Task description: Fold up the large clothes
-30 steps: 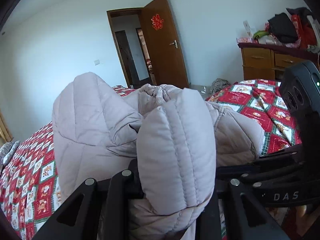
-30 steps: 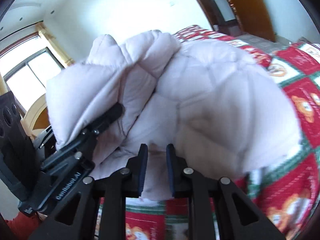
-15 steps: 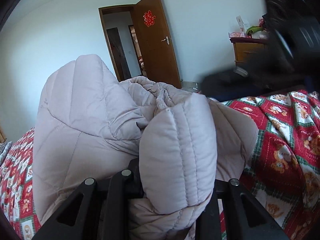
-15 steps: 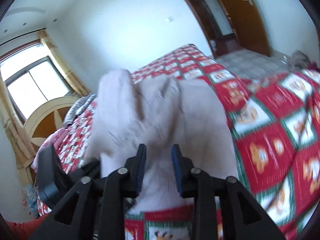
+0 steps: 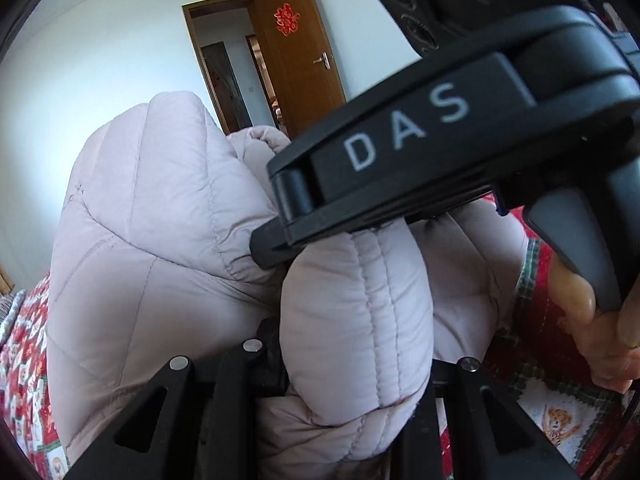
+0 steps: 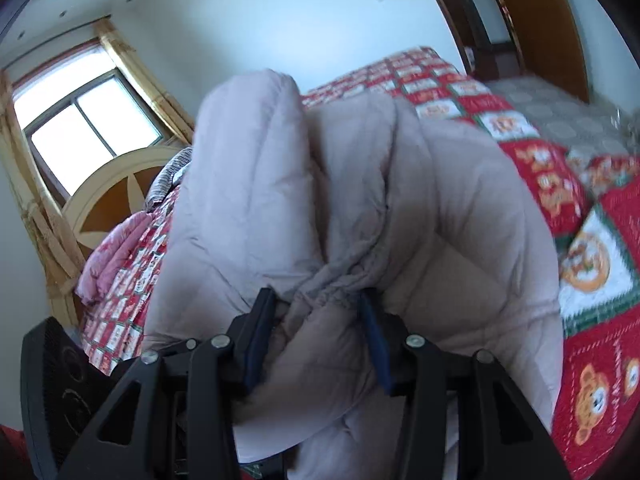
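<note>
1. On the bed with the red, green and white bear-patterned quilt [image 6: 592,248] lay the pale pink quilted puffer jacket [image 5: 160,260], bunched into a tall heap
2. Left tongs [image 5: 352,364] were clamped on a padded fold of the jacket, which bulged over them
3. Right tongs [image 6: 318,336] sat with blue-lined fingers [image 6: 374,344] parted around a gathered seam of the jacket; whether they pinched it could not be told
4. Beyond the heap, a brown wooden door [image 5: 296,52] stood open
</note>
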`<state>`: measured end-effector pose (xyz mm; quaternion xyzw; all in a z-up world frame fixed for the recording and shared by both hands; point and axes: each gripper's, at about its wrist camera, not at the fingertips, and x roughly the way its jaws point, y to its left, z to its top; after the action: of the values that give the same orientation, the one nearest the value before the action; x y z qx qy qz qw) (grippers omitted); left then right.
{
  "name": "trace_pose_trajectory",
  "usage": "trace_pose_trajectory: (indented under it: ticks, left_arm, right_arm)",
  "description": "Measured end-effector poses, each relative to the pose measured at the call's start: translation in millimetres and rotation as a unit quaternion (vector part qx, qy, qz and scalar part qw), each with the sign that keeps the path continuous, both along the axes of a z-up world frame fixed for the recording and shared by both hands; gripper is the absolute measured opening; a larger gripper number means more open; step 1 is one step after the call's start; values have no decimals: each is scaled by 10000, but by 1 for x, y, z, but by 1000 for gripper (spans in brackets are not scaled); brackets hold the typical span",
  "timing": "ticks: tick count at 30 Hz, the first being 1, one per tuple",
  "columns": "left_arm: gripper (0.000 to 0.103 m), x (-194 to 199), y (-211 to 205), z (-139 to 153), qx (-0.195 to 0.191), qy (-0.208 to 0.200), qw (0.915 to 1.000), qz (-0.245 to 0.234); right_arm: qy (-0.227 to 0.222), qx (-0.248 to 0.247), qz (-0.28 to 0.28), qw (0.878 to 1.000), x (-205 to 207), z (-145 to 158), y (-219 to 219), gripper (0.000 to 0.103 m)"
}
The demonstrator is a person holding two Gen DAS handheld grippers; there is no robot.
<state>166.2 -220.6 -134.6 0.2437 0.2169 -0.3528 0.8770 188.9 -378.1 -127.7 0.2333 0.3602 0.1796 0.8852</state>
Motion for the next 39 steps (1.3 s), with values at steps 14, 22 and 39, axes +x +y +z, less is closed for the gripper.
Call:
trace_pose_trajectory:
  ticks: [14,22,39]
  left_arm:
    - [25,-7,-49,27,-116,215,9997,2]
    - [24,-24,-112,41,-88,245,9991,-344]
    - [36,-35,-133,25,1200,-383,9900,-632]
  right_arm:
    - [-124,-163,73,9998,-9,24,-20,24]
    - [-274,-30,-352,9990,-33,33,-79,22]
    - [307,-537,-734,9954,-23,-18,-98,19]
